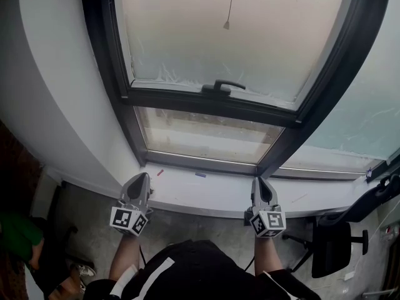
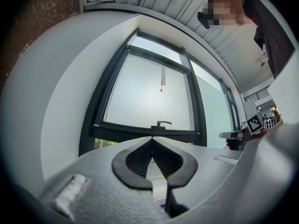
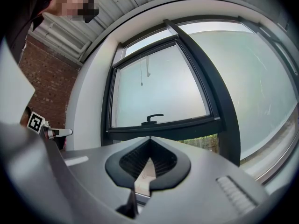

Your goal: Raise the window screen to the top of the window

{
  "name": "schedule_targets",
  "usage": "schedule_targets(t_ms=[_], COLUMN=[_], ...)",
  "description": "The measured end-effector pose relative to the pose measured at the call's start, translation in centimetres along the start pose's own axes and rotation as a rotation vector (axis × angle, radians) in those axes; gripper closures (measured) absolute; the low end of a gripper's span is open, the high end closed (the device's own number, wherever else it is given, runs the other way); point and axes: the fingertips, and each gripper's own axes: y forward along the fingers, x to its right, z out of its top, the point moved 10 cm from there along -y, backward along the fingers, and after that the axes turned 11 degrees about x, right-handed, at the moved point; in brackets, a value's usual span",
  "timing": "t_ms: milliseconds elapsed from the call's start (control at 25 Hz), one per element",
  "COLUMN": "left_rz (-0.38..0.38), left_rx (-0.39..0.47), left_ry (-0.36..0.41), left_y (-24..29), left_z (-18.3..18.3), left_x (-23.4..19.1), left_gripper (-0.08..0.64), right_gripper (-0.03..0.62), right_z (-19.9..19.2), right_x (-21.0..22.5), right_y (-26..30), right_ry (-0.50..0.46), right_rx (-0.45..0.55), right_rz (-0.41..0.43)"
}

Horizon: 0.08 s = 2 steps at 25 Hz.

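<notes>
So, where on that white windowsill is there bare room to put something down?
The windowsill is bare between the small blue scrap and the right gripper. Past that gripper it is free too, save a thin pale sliver. Tightest is the left end: a red scrap lies beside the left gripper.

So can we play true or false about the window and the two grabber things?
1. The left gripper and the right gripper are both shut and empty. True.
2. A thin cord hangs in front of the pane, above the black handle. True.
3. The right gripper is grabbing the handle. False: nothing touches the handle, and both grippers are down by the sill.
4. A big flowerpot stands on the sill. False: only a few tiny bits lie there.
5. A black chair stands on the floor at the right. True.
</notes>
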Motion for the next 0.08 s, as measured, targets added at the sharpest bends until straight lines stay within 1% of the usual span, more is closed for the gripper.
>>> schedule_targets(t_ms=[80], left_rz=[0.002], left_rx=[0.0], left_ry=[-0.008], left_y=[-0.04], left_z=[-0.13], left_x=[0.05], left_gripper=[0.555], right_gripper=[0.589], right_z=[-0.14], right_x=[0.07], right_y=[0.08], right_ry=[-0.002], right_rx=[-0.004], right_rz=[0.002])
